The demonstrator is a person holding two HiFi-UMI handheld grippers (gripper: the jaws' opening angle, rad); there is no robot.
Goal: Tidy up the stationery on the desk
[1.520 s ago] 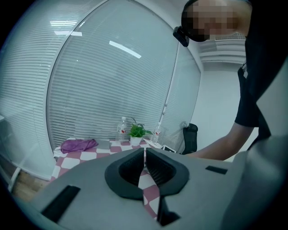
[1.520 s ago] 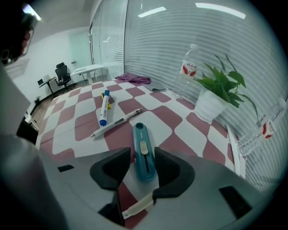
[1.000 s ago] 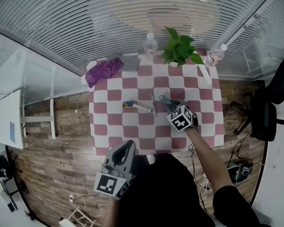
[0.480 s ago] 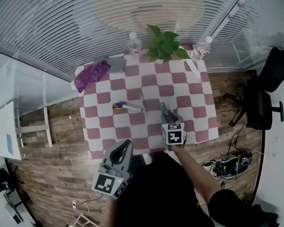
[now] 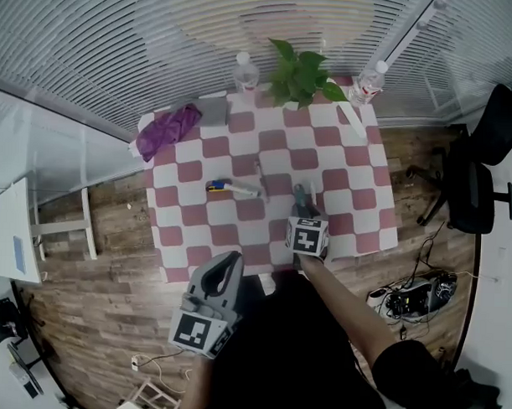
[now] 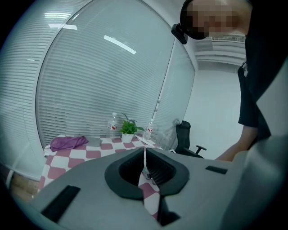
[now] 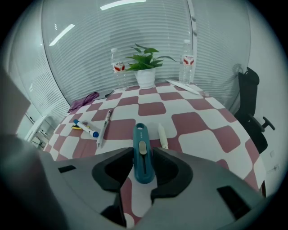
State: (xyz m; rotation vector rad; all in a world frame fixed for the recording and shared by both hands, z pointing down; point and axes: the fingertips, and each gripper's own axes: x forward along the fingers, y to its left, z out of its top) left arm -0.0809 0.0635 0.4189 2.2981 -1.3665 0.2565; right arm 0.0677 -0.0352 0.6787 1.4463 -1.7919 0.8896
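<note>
My right gripper [image 7: 142, 155] is shut on a teal utility knife [image 7: 140, 138], which sticks out forward between the jaws. In the head view the right gripper [image 5: 301, 206] is over the near right part of the checkered table [image 5: 356, 220], with the knife [image 5: 300, 195] in it. A white pen [image 7: 162, 135] lies just right of the knife. Further left lie a slim pen [image 7: 104, 126] and a blue-capped marker [image 7: 85, 128] with something yellow beside it. My left gripper [image 5: 230, 261] hangs shut and empty off the table's near edge; its tips [image 6: 145, 149] meet.
At the table's far edge stand a potted plant [image 5: 298, 71] and two water bottles [image 5: 245, 71] [image 5: 369, 78]. A purple cloth [image 5: 168, 125] and a grey item [image 5: 213, 112] lie far left, a white strip [image 5: 350, 117] far right. An office chair [image 5: 479, 165] stands to the right.
My right gripper has drawn back toward the table's near edge with the utility knife in it. The left gripper has stayed low and shut.
</note>
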